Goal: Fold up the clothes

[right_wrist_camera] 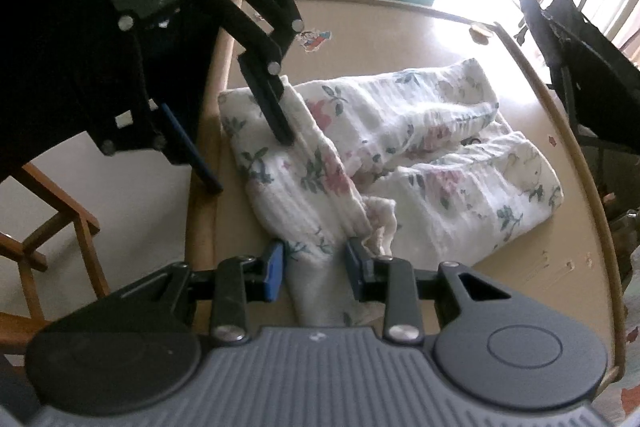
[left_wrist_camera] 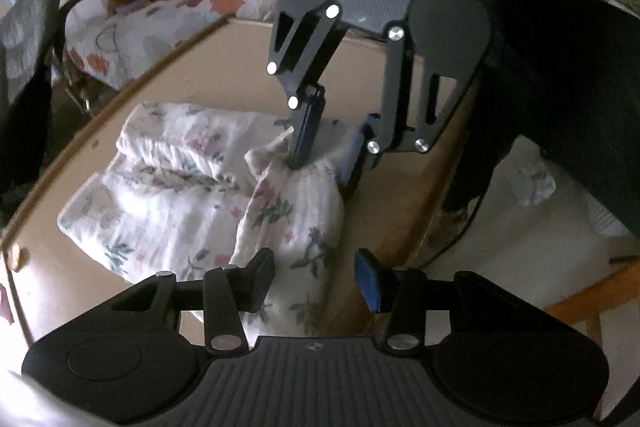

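Beige table (right_wrist_camera: 400, 23) under floral garment (right_wrist_camera: 420, 155); left hand-held gripper (left_wrist_camera: 316, 279) released, right hand-held gripper (right_wrist_camera: 316, 267) grasping garment.

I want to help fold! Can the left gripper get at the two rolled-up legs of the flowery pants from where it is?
Probably yes. The left gripper hangs open over the near end of the flowery pants, and nothing covers the legs. The right gripper sits beside it, not in the way.
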